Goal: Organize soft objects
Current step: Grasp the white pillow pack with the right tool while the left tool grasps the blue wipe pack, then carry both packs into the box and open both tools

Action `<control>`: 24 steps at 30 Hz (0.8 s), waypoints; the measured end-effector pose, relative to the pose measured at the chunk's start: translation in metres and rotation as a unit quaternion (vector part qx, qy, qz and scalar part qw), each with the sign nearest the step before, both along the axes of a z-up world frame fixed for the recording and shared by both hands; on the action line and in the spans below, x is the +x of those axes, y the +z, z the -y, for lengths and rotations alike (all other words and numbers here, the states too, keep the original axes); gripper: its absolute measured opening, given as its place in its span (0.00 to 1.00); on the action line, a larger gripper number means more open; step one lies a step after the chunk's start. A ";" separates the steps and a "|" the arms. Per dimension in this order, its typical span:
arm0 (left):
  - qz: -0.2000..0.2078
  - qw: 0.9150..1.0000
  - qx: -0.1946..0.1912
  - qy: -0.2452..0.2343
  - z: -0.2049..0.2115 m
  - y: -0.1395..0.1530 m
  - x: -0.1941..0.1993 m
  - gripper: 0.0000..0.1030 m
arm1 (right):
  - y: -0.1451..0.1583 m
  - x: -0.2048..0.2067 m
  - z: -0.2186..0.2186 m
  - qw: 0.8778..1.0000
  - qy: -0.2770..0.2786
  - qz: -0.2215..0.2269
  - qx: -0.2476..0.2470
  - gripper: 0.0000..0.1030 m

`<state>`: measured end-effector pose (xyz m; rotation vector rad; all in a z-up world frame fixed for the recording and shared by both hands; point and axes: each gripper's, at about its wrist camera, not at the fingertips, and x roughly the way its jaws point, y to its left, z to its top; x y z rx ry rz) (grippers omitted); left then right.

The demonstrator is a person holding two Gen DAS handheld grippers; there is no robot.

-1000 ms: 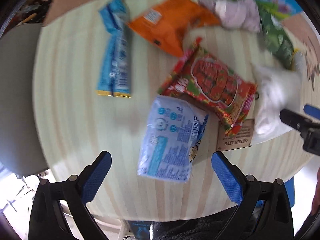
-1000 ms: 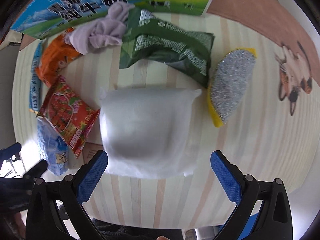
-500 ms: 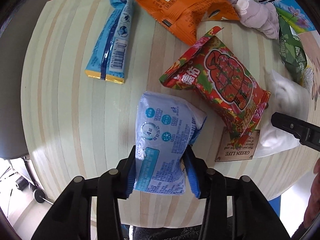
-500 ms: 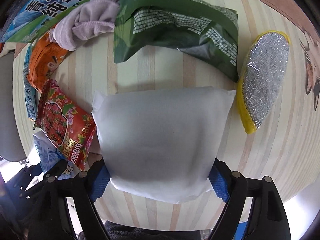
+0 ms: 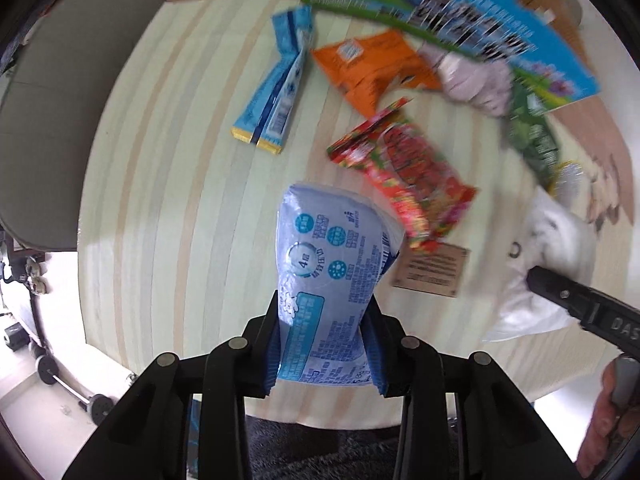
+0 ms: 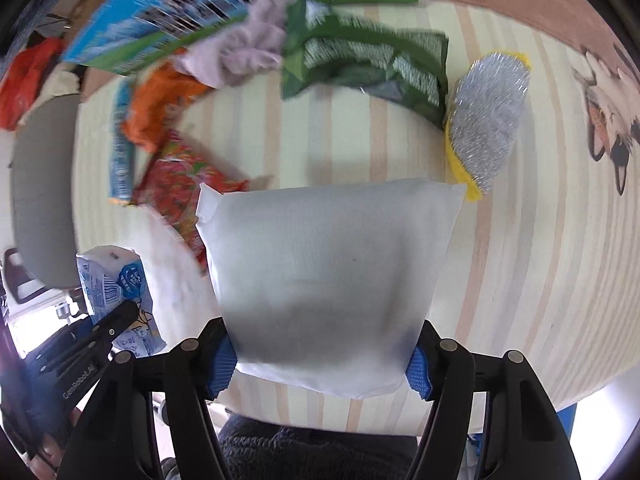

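- Left wrist view: left gripper [image 5: 325, 350] is clamped narrow on one pale blue tissue pack [image 5: 328, 264], squeezed at its near end between the blue pads; pack is raised above the striped table [image 5: 160, 200].
- Right wrist view: right gripper [image 6: 320, 354] is closed wide around one white pillow pouch [image 6: 324, 272], pinched at its lower corners by the pads; pouch looks lifted, its shadow seen on the table behind it.
- One of each is counted on the table in the left view: blue stick pack [image 5: 276, 92], orange packet [image 5: 372, 68], red snack bag [image 5: 404, 176], lilac cloth [image 5: 472, 76], green bag [image 5: 532, 136], brown tag card [image 5: 432, 270].
- One silver scrubber with yellow edge [image 6: 488, 116] is seen just right of the pouch's top corner in the right view.
- One printed carton [image 5: 440, 12] is stood along the far table edge, blurred.
- Red snack bag is partly hidden behind the pouch in the right view.
- One grey chair [image 5: 60, 100] is seen beside the table.
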<state>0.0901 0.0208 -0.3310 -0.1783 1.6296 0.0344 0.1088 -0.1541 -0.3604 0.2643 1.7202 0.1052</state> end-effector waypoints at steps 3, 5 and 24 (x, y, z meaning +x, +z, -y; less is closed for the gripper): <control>0.038 0.999 -0.024 0.008 0.013 0.052 0.012 0.31 | 0.031 0.001 -0.003 0.999 0.003 0.028 0.024 0.67; 0.065 0.997 -0.041 0.004 0.026 0.091 0.026 0.31 | 0.058 0.004 0.002 0.998 0.007 0.054 0.037 0.67; 0.030 0.991 -0.120 -0.057 0.076 0.090 0.369 0.32 | 0.129 0.281 0.054 0.992 -0.037 0.124 -0.005 0.67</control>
